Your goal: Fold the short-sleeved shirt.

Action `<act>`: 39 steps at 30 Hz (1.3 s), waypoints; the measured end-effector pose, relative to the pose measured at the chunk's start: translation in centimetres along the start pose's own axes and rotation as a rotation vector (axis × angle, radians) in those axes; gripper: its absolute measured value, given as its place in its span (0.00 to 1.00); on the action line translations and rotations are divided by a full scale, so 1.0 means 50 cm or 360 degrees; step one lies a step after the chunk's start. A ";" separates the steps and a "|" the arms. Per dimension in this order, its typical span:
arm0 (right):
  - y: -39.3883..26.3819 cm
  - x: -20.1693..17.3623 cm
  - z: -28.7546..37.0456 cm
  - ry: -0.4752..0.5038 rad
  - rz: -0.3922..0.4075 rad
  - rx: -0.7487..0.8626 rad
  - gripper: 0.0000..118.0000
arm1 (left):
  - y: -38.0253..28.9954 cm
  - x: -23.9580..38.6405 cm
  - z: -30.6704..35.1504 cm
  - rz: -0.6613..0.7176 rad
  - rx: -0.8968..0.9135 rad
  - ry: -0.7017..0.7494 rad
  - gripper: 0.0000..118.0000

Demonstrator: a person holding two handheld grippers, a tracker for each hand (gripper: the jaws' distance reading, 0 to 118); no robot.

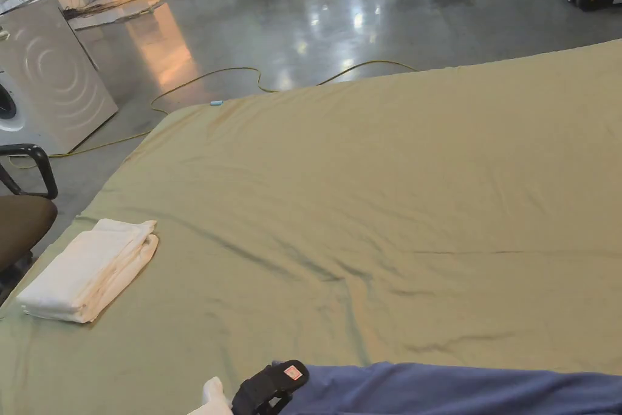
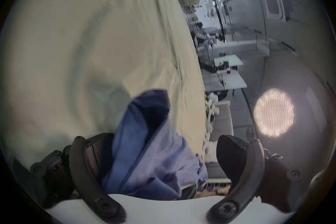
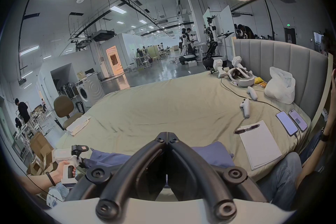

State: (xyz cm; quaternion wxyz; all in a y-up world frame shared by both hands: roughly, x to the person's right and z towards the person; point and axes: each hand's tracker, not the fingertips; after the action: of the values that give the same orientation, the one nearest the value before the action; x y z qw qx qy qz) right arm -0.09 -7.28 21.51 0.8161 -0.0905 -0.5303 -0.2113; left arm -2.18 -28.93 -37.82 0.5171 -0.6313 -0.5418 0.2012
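Blue shirt point(image 1: 461, 387) lies bunched along near edge of bed point(image 1: 376, 191). Likely light, soft, floppy; best taken at hem corners or shoulder seams so it hangs flat.

Left tool point(image 2: 158, 169): jaws spread, shirt fabric between them, not clenched. Right tool point(image 3: 167, 137): jaws closed tip to tip, nothing held, shirt just beyond.

Count: one shirt, two tools, one folded white cloth point(image 1: 91, 270) at bed's left edge.

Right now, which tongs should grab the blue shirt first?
Left, probably. The left tongs are open with the blue shirt bunched between them, touching one jaw. The right tongs are shut, tips together, above the shirt.
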 end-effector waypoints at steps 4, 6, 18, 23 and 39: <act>-0.002 0.000 0.000 0.0013 -0.0007 -0.0024 0.00 | -0.009 0.025 -0.038 -0.0111 -0.0075 0.0104 0.25; -0.003 0.002 0.001 0.0022 -0.0008 -0.0035 0.00 | -0.011 0.027 -0.057 -0.0167 -0.0059 0.0287 0.06; -0.005 0.021 0.002 0.0023 -0.0050 -0.0081 0.00 | 0.068 0.092 0.157 -0.0311 0.0342 0.0332 0.05; -0.011 0.016 -0.011 0.0073 -0.0148 -0.0100 0.00 | 0.075 0.183 0.227 -0.0605 0.0420 0.0522 0.05; 0.000 0.036 0.058 -0.0089 -0.0259 -0.0045 0.00 | -0.297 0.299 -0.301 -0.1117 -0.0383 0.0566 0.14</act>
State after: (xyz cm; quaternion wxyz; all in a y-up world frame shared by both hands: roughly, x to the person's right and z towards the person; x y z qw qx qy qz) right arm -1.86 -6.67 24.36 0.7798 -0.0645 -0.5555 -0.2816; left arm 7.96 -23.94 -14.52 0.5623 -0.4891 -0.6462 -0.1644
